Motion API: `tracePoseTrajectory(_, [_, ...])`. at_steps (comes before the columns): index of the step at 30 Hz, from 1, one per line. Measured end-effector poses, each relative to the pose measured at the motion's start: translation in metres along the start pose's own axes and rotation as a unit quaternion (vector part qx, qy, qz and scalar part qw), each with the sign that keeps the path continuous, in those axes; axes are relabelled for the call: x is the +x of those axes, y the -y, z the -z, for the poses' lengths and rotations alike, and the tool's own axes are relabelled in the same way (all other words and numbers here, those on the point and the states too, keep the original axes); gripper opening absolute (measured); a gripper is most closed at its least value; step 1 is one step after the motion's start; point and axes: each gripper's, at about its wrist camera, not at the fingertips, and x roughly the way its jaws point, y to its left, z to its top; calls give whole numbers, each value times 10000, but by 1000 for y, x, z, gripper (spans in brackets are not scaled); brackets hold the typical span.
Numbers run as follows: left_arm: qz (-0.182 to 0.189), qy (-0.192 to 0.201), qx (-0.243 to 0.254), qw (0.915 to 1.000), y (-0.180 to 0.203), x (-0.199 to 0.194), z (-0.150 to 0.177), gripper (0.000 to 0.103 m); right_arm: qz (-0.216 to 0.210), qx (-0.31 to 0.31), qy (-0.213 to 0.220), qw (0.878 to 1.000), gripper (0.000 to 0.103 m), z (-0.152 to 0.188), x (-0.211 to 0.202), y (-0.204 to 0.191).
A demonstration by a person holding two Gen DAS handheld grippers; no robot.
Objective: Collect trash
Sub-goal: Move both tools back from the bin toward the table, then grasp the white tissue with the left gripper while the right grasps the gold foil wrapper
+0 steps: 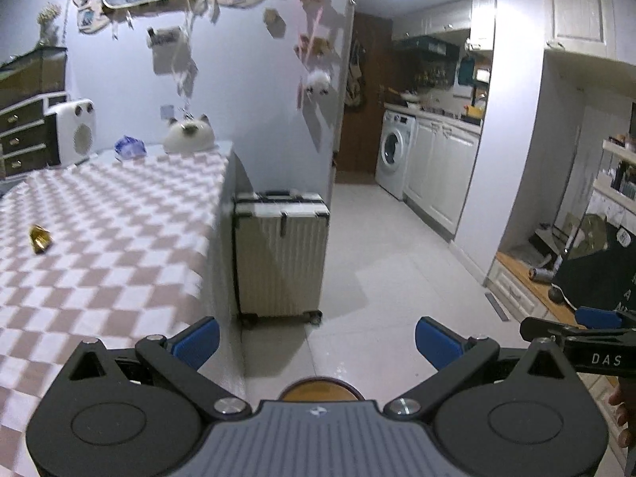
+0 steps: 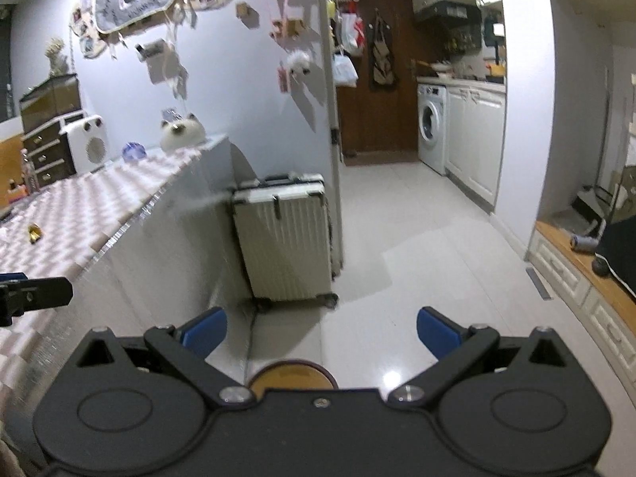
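Now both grippers hang over the floor beside a bed, each with its jaws spread wide and nothing between them. In the left wrist view the left gripper points toward a cream hard-shell suitcase that stands upright on the pale tiled floor, just beside the foot end of the bed. The bed's pink-and-white checkered cover fills the left side of that view. On it lies a small gold crumpled wrapper, the nearest piece of trash, well apart from both grippers and nearer the left edge of the cover. Farther back, near the wall, sits a crumpled blue-and-white wrapper, with a white cat-shaped plush just beside it to the right. A white rounded heater-like appliance stands at the head end, next to a dark chest of drawers. At the right edge of the left wrist view, 1 blue pad and the black arm of the right gripper show. In the right wrist view that gripper also faces the suitcase, and the tip of the left gripper pokes in at the far left. Beyond the suitcase, a white washing machine stands under a kitchen counter beside white cabinets, in front of a brown door.
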Motion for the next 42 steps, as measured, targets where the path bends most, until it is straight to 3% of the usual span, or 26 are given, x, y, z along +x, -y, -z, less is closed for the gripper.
tracePoseTrajectory(10, [-419, 253, -156, 9987, -58, -27, -22, 103, -372, -243, 252, 9987, 103, -35, 0, -57])
tracePoseTrajectory(22, [-1178, 300, -353, 9920, -161, -39, -43, 103, -892, -588, 158, 9941, 103, -58, 38, -149])
tracePoseTrajectory(32, [-1800, 155, -460, 9825, -254, -38, -54, 103, -1271, -791, 15, 9887, 103, -79, 81, -225])
tracePoseTrajectory(42, [-2541, -58, -723, 9645, -360, -22, -54, 103, -1698, -1058, -116, 9797, 103, -94, 120, -302])
